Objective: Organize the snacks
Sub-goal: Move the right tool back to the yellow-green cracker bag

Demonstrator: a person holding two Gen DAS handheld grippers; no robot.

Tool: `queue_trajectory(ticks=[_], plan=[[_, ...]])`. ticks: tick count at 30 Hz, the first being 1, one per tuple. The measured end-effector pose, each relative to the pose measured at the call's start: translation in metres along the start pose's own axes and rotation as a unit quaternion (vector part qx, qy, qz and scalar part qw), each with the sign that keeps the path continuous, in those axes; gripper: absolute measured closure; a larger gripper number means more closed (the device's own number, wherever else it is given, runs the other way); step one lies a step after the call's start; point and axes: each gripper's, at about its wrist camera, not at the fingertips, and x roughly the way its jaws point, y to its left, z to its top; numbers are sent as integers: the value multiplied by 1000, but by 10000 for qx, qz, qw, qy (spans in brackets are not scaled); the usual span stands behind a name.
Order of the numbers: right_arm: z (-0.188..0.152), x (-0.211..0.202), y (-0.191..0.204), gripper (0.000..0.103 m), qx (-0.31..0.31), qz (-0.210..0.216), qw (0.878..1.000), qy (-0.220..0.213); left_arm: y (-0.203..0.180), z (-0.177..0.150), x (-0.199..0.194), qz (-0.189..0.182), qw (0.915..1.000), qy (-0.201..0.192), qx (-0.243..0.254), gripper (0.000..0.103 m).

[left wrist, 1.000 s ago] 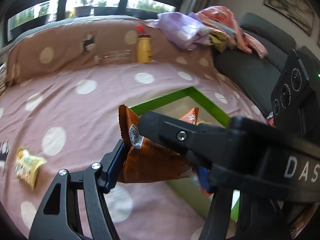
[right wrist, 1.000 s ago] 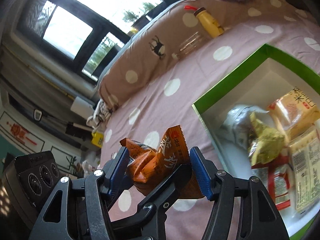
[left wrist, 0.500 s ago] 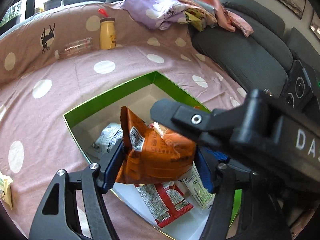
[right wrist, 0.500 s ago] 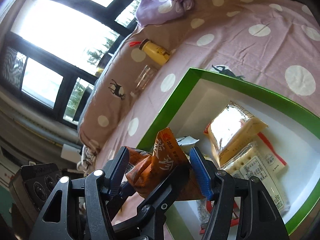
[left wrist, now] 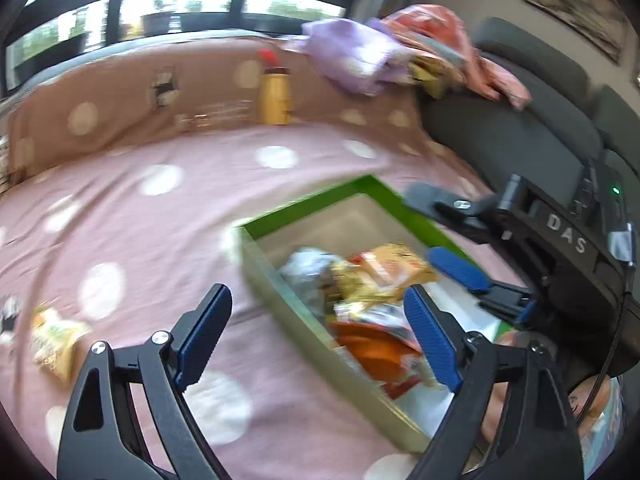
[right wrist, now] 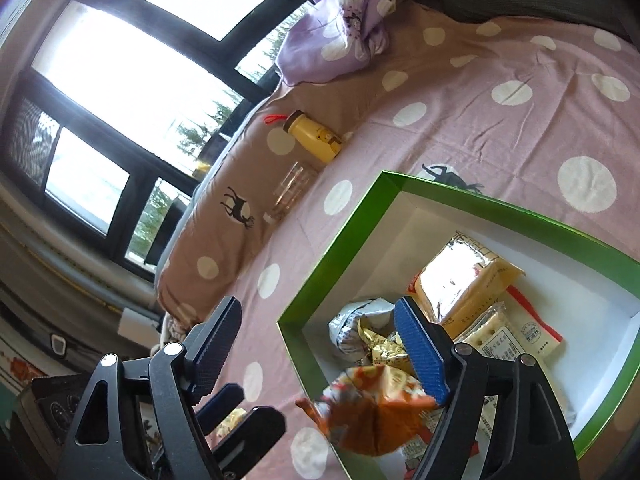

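Over the green-rimmed cardboard box (right wrist: 344,236), both hand-held grippers, left (left wrist: 316,336) and right (right wrist: 320,352), have just been opening wide; the crinkly orange snack packet (right wrist: 372,416) lies loose inside.

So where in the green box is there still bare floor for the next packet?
Bare white floor shows along the far walls of the green box, behind the yellow cracker pack. The near corner is crowded: silver packet, orange snack bag and others are heaped there.

left gripper (left wrist: 316,340) just opened, right gripper (right wrist: 320,348) too
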Motion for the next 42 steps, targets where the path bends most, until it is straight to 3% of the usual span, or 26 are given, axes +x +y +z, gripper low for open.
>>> queue_trajectory(ticks=[7,12,20,24,31,37,42], plan=[[-12,15,22,21,-544,-170,9982,196,79,-26,-41,1072,9908,-265,-784,5],[-24,29,36,12,-788,-194,9961,359,137,-50,-59,1827,9686,-336,-1652,5],[-51,52,65,12,-1407,-399,9874,609,185,-68,-62,2092,9510,-297,-2256,5],[-66,59,77,12,-1573,-319,9849,645,191,-72,-67,1983,9484,-346,-2449,5],[-88,73,93,12,-1975,-224,9764,842,200,-74,-71,2236,9445,-380,-2378,5],[-100,78,100,12,-2104,-317,9736,825,217,-80,-69,2040,9400,-306,-2719,5],[-109,81,107,12,-2145,-62,9723,924,222,-82,-66,2053,9375,-242,-2801,5]])
